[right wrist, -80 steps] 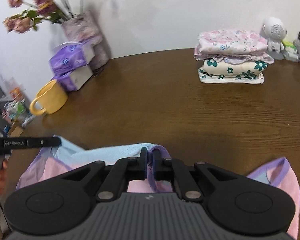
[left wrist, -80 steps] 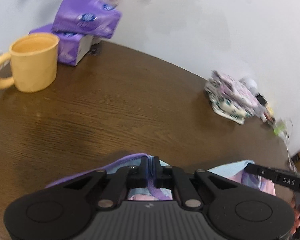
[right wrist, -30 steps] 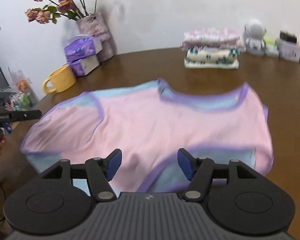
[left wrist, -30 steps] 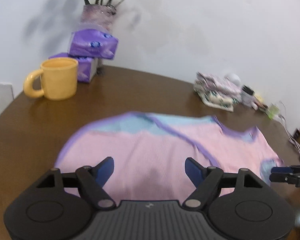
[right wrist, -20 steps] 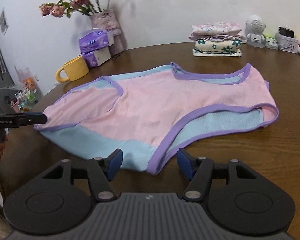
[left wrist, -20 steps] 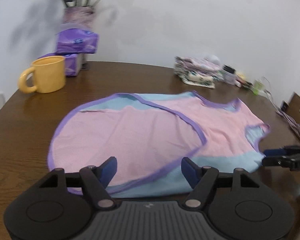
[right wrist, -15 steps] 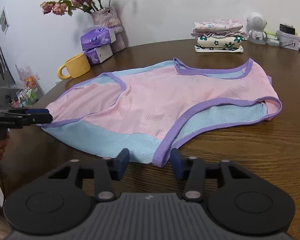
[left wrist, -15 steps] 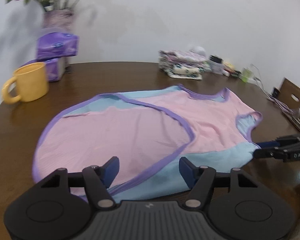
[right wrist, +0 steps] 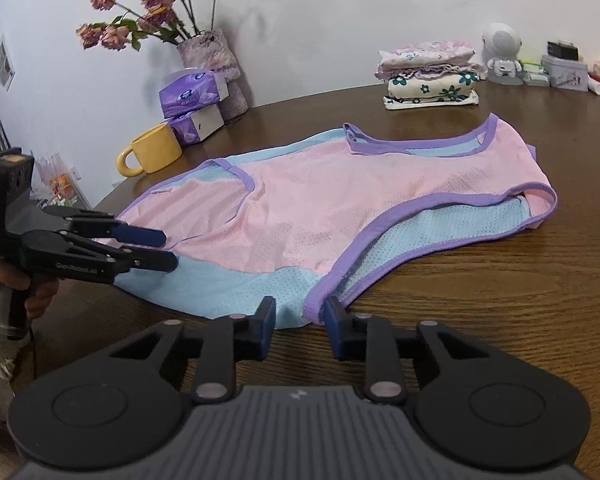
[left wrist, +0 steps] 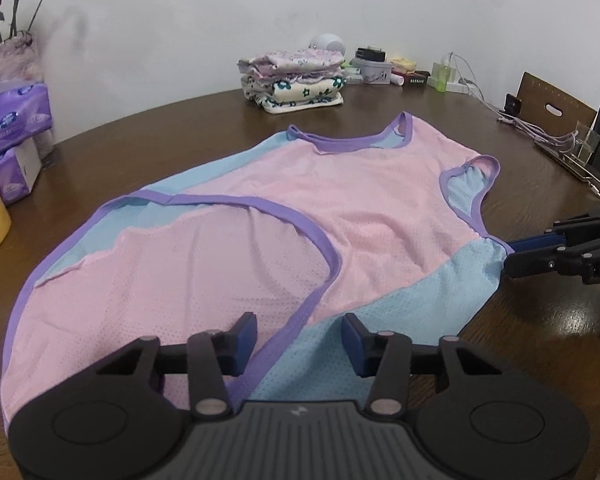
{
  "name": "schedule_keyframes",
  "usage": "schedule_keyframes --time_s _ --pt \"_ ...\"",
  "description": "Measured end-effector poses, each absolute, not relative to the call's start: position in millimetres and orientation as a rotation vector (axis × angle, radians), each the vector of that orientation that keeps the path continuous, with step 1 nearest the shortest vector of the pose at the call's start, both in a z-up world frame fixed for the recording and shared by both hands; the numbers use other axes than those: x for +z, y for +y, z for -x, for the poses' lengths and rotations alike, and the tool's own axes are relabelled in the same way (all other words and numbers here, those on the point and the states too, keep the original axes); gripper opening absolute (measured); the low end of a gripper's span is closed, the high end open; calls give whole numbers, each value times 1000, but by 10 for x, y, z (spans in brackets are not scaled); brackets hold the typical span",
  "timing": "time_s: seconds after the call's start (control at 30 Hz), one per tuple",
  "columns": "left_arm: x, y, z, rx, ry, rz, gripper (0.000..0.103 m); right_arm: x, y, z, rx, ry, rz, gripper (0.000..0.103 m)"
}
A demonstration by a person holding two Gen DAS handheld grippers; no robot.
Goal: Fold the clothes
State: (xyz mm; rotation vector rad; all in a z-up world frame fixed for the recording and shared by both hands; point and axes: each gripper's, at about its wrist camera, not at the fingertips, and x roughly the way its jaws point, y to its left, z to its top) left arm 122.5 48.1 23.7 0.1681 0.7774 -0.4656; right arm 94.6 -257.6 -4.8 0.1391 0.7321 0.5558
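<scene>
Lying flat on the counter [right wrist: 520,300], the top [right wrist: 340,208] has both closing tongs at its near hem, left tongs [left wrist: 299,343] and right tongs [right wrist: 299,320] not yet pinching.

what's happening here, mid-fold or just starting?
Just starting. A pink and blue tank top lies spread on the wooden table, not yet folded. The person has the left gripper and right gripper at its near hem, jaws closing with fabric between them. A folded stack sits behind.
</scene>
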Motion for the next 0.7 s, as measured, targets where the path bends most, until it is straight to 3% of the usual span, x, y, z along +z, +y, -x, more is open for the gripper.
schedule_keyframes --time_s 0.13,0.37,0.7 --pt "237 493 -1255 -468 788 -167 37 -64 -2609 -985 557 740 -161 17" --pt "282 468 -1237 -485 804 -192 4 -51 -2610 -1008 572 731 -162 10" --pt "561 468 -872 -448 715 -239 3 77 -2664 -1013 624 695 -112 4"
